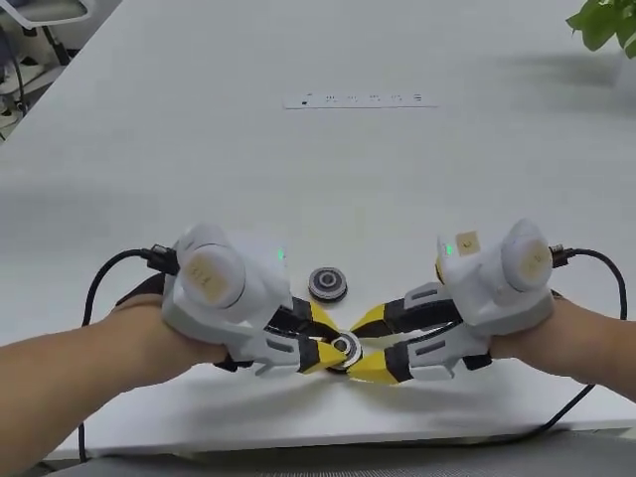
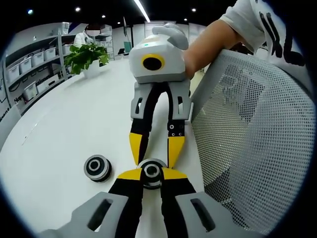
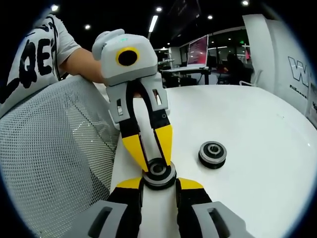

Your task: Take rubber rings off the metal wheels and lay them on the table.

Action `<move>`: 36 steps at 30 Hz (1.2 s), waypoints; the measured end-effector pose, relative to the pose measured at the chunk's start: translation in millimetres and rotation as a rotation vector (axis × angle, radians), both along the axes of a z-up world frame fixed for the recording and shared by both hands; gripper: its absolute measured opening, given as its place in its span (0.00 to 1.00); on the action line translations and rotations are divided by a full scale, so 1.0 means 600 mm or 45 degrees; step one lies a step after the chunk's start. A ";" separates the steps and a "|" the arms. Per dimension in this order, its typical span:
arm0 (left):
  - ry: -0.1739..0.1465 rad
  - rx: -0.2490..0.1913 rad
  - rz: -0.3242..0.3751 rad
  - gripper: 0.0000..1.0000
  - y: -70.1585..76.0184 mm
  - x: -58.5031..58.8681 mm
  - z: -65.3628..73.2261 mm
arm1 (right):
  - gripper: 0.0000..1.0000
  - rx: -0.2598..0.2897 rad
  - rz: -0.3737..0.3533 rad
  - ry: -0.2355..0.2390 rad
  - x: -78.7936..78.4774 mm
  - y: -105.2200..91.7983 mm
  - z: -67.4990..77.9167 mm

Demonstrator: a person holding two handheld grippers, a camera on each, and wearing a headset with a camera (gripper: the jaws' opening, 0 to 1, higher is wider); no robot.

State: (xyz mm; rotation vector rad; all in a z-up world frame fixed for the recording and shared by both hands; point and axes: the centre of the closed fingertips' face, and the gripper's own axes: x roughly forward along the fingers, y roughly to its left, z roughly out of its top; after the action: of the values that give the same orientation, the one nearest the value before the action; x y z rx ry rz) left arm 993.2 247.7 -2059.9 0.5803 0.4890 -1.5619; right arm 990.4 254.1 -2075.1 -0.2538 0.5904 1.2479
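Observation:
A metal wheel with a black rubber ring [image 1: 345, 349] is held just above the table's [image 1: 318, 179] near edge, between both grippers. My left gripper [image 1: 333, 343] comes in from the left and is shut on its sides. My right gripper [image 1: 363, 346] meets it from the right, also shut on the wheel. In the left gripper view my own jaws [image 2: 151, 174] flank the wheel [image 2: 151, 171], with the right gripper [image 2: 156, 153] opposite. The right gripper view shows the wheel [image 3: 158, 172] in my own jaws [image 3: 159, 183]. A second wheel [image 1: 327, 283] lies flat just behind.
A white power strip [image 1: 360, 99] lies far back on the table. A green plant [image 1: 606, 22] stands at the back right corner. Cables [image 1: 99, 288] trail from both grippers. A mesh chair back [image 2: 257, 139] is close behind the table's near edge.

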 end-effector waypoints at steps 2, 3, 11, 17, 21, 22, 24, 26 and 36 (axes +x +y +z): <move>-0.004 0.001 0.000 0.08 0.000 0.000 0.000 | 0.23 -0.005 0.004 -0.004 -0.001 -0.001 0.000; -0.004 0.001 0.001 0.08 0.000 0.000 0.000 | 0.22 -0.010 0.006 -0.005 -0.002 -0.002 0.000; -0.006 0.000 0.005 0.08 0.000 0.000 0.000 | 0.19 -0.025 0.001 -0.006 -0.003 -0.008 -0.002; -0.008 -0.002 0.008 0.08 0.000 -0.001 -0.001 | 0.17 -0.035 0.000 -0.004 -0.004 -0.010 -0.002; -0.007 -0.006 0.009 0.08 0.000 -0.001 0.000 | 0.16 -0.034 -0.007 0.003 -0.004 -0.011 -0.002; -0.006 -0.009 0.011 0.08 0.000 -0.001 0.000 | 0.16 -0.036 -0.008 0.004 -0.004 -0.011 -0.002; -0.007 -0.008 0.010 0.08 0.000 -0.001 0.000 | 0.15 -0.039 -0.008 0.007 -0.005 -0.012 -0.001; -0.008 -0.007 0.011 0.08 0.000 -0.001 0.000 | 0.14 -0.041 -0.013 0.016 -0.005 -0.014 -0.001; -0.013 -0.005 0.012 0.07 0.001 -0.001 0.000 | 0.05 -0.041 -0.027 0.052 -0.009 -0.017 -0.003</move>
State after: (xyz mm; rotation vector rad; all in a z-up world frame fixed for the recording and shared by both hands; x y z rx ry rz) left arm 992.6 248.1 -2059.7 0.5817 0.4804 -1.5498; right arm 985.1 243.8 -2076.7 -0.2488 0.6475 1.2261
